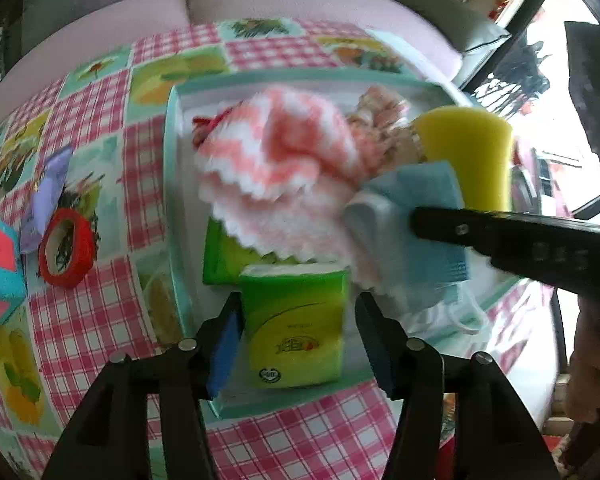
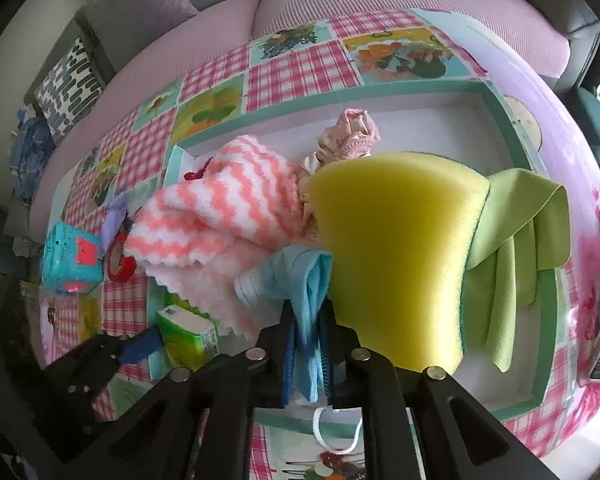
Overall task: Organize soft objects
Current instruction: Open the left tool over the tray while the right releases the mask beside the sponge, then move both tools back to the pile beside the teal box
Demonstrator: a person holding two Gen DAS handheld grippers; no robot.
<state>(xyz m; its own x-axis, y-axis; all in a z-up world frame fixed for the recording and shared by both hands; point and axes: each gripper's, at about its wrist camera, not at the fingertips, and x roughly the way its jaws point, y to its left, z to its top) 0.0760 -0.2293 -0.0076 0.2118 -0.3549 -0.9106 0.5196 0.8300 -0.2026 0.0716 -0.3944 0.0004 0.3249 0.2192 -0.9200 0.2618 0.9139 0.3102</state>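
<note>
The right gripper (image 2: 306, 344) is pinching a blue mask (image 2: 300, 280) tight; the left gripper (image 1: 296, 328) is standing open around a green tissue pack (image 1: 296, 320), not squeezing it.

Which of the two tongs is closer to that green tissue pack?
Left. The left tongs sit open around the green tissue pack, one finger on each side. The right tongs are off to its side, shut on the blue face mask beside the yellow sponge.

tissue packs (image 1: 296, 320): 2 | sponge (image 2: 396, 264): 1 | tape roll (image 1: 66, 254): 1
</note>
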